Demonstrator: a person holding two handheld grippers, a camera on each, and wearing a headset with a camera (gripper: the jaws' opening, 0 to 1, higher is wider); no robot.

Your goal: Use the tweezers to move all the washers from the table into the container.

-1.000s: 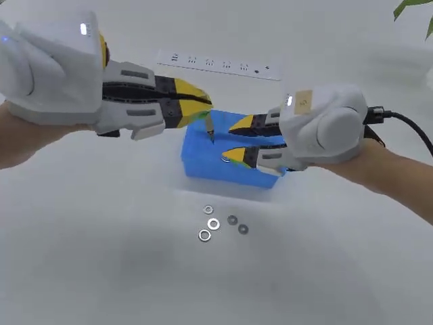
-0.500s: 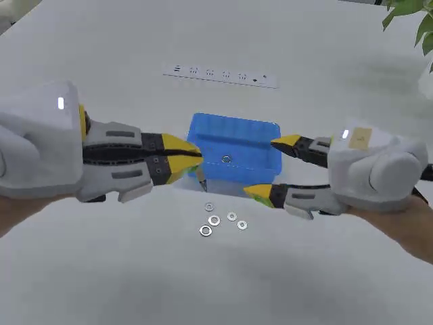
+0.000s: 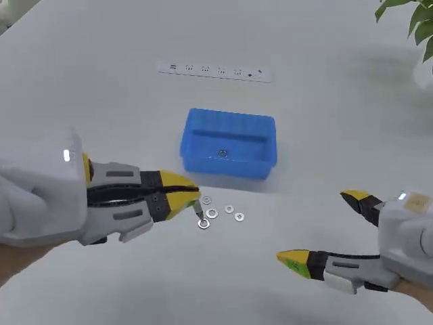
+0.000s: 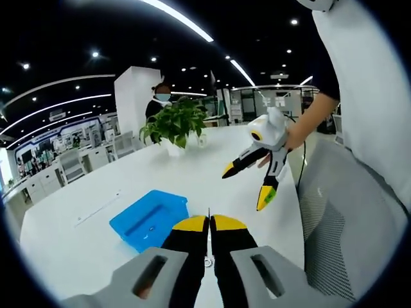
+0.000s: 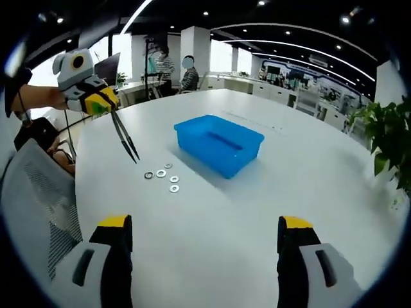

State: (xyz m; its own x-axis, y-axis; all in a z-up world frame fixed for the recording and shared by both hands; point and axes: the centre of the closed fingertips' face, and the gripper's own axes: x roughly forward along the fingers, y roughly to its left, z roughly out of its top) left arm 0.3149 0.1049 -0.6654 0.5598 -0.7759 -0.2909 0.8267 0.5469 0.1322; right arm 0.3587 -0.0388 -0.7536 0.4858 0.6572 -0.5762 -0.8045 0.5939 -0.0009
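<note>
Your left gripper (image 3: 191, 198), left of centre, has its jaws pinched on the tweezers (image 3: 200, 217). Their tips point down at the washers (image 3: 212, 214) clustered mid-frame on the table (image 3: 325, 122), just below the blue container (image 3: 230, 166), so you look lined up for a pick. One washer (image 3: 222, 154) already lies inside it. Your right gripper (image 3: 316, 227), lower right, hangs with its jaws wide apart and empty, well clear. A power strip (image 3: 215, 71) and a plant (image 3: 406, 17) sit near the top, out of the path.
</note>
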